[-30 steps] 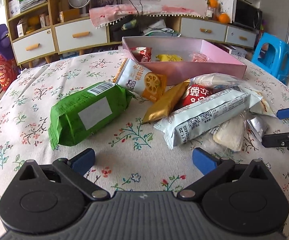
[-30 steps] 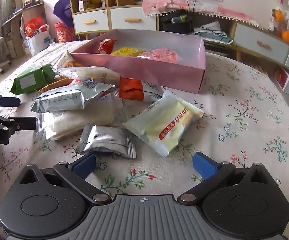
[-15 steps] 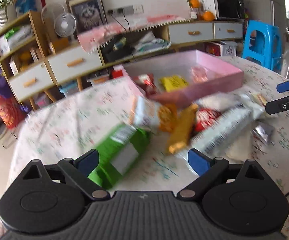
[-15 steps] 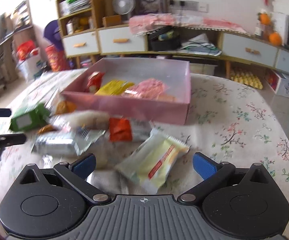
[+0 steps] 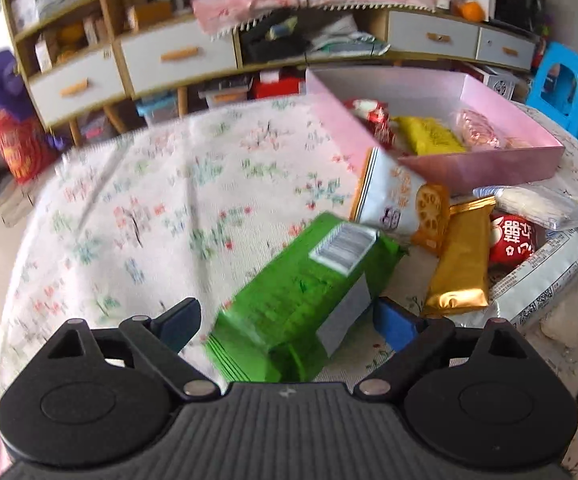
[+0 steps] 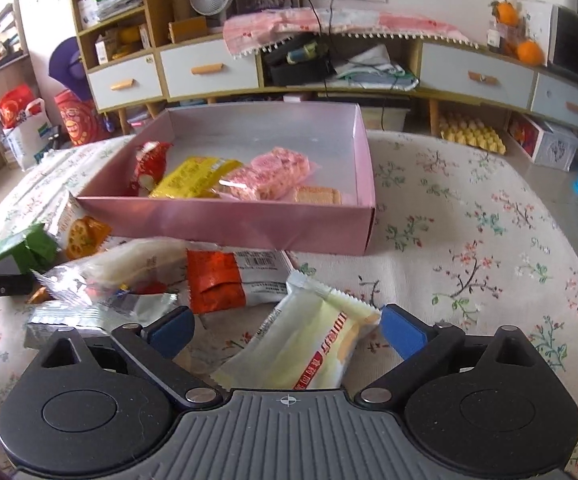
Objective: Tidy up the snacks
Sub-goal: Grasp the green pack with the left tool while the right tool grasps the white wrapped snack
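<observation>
In the left wrist view, the green snack pack (image 5: 309, 296) is straddled at lower centre by the closing left tongs (image 5: 287, 320), not yet pinched. In the right wrist view, the pale yellow packet (image 6: 309, 344) is bracketed likewise by the closing right tongs (image 6: 285, 330), presumably for the pink box (image 6: 229, 222) at centre on the desk (image 6: 469, 240).

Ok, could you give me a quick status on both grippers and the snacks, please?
Left gripper closing around green packet, not clamped. Right gripper closing around pale yellow packet. Pink box part filled. Loose snacks piled before it.
</observation>
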`<state>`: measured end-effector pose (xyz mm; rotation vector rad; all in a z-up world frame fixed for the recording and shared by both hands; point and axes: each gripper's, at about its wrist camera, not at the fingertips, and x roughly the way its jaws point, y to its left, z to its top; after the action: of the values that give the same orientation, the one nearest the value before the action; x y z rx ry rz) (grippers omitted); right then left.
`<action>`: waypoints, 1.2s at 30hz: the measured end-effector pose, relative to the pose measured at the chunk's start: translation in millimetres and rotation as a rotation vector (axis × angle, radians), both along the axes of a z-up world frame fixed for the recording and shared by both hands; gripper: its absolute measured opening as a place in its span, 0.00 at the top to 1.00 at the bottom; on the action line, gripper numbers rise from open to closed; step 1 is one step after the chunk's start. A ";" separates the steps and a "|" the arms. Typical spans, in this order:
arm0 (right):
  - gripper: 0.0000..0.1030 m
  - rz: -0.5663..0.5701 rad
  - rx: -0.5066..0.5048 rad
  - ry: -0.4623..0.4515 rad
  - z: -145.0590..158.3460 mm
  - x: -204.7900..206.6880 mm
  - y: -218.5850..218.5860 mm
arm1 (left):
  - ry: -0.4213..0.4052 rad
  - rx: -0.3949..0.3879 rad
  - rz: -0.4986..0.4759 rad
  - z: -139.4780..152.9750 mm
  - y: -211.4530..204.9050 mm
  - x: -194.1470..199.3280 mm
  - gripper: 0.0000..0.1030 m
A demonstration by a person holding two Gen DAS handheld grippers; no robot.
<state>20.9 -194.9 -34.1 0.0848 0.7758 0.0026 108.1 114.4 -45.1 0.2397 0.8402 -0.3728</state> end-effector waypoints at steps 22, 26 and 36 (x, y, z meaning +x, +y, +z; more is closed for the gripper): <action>0.47 -0.086 -0.050 0.043 -11.6 2.0 -14.0 | 0.045 -0.069 0.029 -1.2 -5.1 1.5 0.16; 0.51 -0.072 -0.058 0.041 -10.6 1.7 -11.8 | 0.042 -0.086 0.024 0.7 -8.2 1.1 0.27; 0.51 -0.082 0.007 0.048 -0.4 0.6 -18.0 | 0.058 -0.109 0.066 6.6 -8.3 -3.3 0.58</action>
<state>21.5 -212.9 -34.5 0.1237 0.8201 -0.0748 104.9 106.1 -38.5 0.0996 0.8801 -0.3636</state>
